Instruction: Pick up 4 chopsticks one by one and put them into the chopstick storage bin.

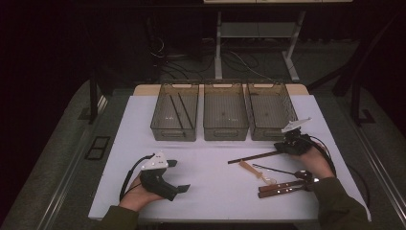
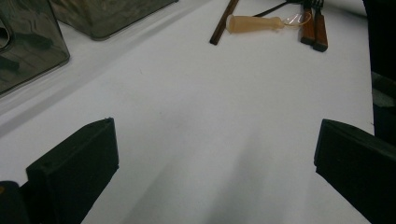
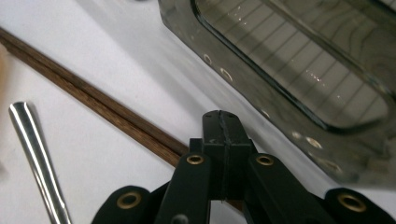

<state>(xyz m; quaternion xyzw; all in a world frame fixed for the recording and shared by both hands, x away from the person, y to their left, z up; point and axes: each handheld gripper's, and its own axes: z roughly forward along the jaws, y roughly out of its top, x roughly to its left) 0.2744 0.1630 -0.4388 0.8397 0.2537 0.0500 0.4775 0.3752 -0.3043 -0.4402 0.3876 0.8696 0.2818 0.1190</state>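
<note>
My left gripper point(image 1: 178, 176) rests near the front left of the white table point(image 1: 210, 191), held in a hand. Its jaws point(image 2: 217, 135) stand wide open over bare tabletop with nothing between them. My right gripper point(image 1: 281, 149) sits by the front of the right-hand bin point(image 1: 270, 132), with the jaws point(image 3: 222, 116) shut flush together. A pair of dark brown chopsticks point(image 1: 253, 157) point(image 3: 93, 100) lies on the table, and its right end runs under those jaws. I cannot tell whether the jaws pinch the chopsticks.
Three smoky clear bins stand in a row at the back: the left bin point(image 1: 173, 136) holds two dark sticks point(image 1: 178, 110), then the middle bin point(image 1: 225, 134). A beige-handled utensil point(image 1: 250, 169) point(image 2: 254, 23), a thin metal one point(image 1: 275, 169) point(image 3: 32, 144) and two wood-handled pieces point(image 1: 282, 188) point(image 2: 313, 30) lie front right.
</note>
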